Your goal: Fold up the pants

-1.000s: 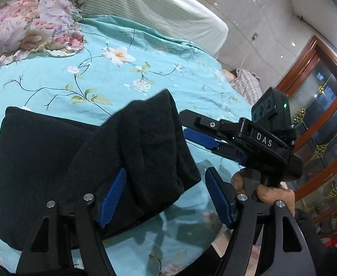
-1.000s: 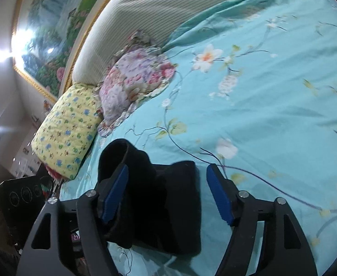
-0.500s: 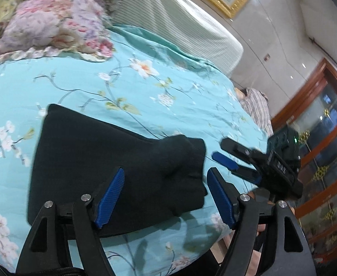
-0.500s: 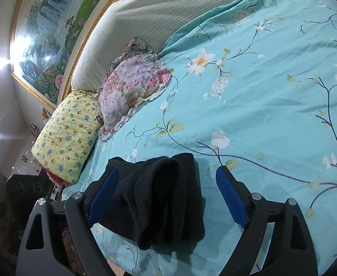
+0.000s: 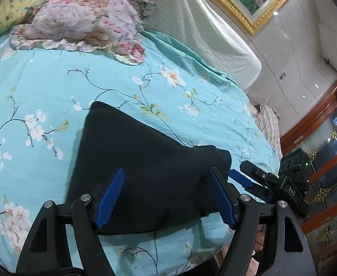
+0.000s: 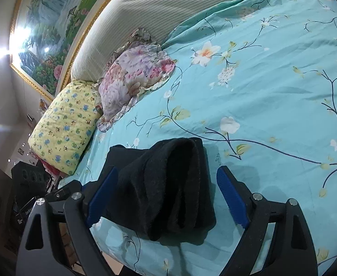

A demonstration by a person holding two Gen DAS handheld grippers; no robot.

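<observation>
Jaws stand wide on both the left gripper [image 5: 166, 195] and right gripper [image 6: 166, 195], the right's just opened, gripping nothing. Black pants [image 5: 140, 161] lie folded at the bed [image 5: 53, 87] edge, one end bunched; I'd pinch that loose end and flatten it squarely.

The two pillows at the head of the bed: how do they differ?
The yellow pillow is plain-edged with small blue and green figures; the floral pillow has large pink and lilac blooms and a ruffled edge. The yellow pillow lies nearer the bed's side edge, the floral pillow further in. Both rest against the striped headboard.
</observation>
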